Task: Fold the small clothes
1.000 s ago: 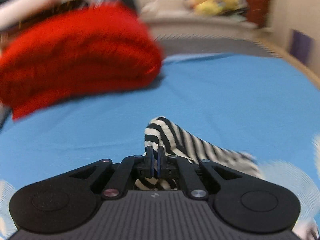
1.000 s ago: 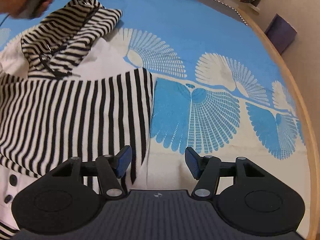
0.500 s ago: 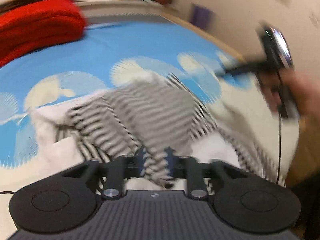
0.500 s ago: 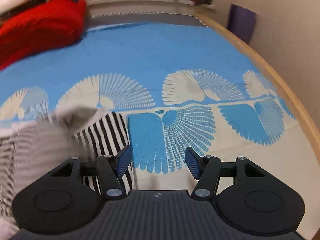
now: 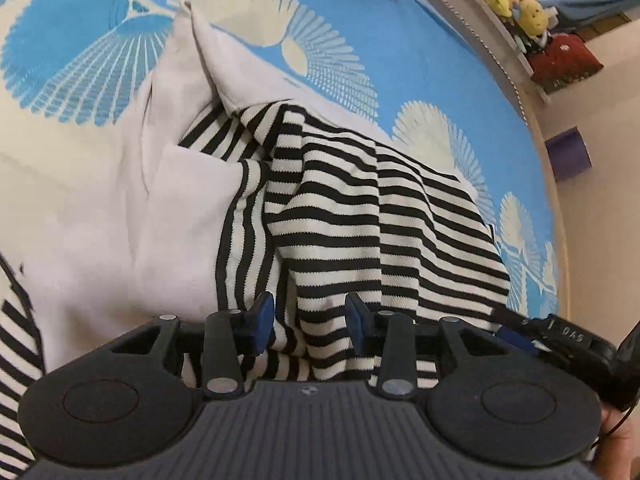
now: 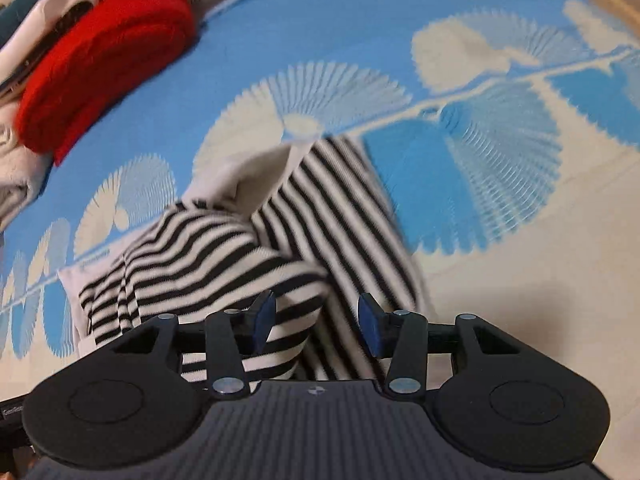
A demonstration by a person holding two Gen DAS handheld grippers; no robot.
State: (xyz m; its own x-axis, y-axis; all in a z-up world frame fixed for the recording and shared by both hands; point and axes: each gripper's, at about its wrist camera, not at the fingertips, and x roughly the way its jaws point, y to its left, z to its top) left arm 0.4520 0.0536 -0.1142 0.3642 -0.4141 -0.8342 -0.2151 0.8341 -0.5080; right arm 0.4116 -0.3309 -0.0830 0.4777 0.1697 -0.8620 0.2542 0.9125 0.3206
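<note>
Left tongs [image 5: 308, 320] parted, striped top [image 5: 360, 216] loose between the pads. Right tongs [image 6: 316, 322] closing, stripes between, not pinched. Top lies rumpled on bed [image 6: 320, 28]; red sweater [image 6: 104, 68] well apart.

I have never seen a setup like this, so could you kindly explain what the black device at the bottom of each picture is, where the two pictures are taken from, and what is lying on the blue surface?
No robot arm is involved: a person holds a two-finger gripper in each hand, and each carries a wide-angle camera looking along its fingers. One picture comes from the left gripper, the other from the right gripper.

On the blue patterned sheet lies a black-and-white striped garment with plain white parts. Red folded fabric sits farther back.

Striped cloth lies between both pairs of blue pads, but none press on it, so nothing is gripped. The left jaws stand apart; the right jaws are closing.
</note>
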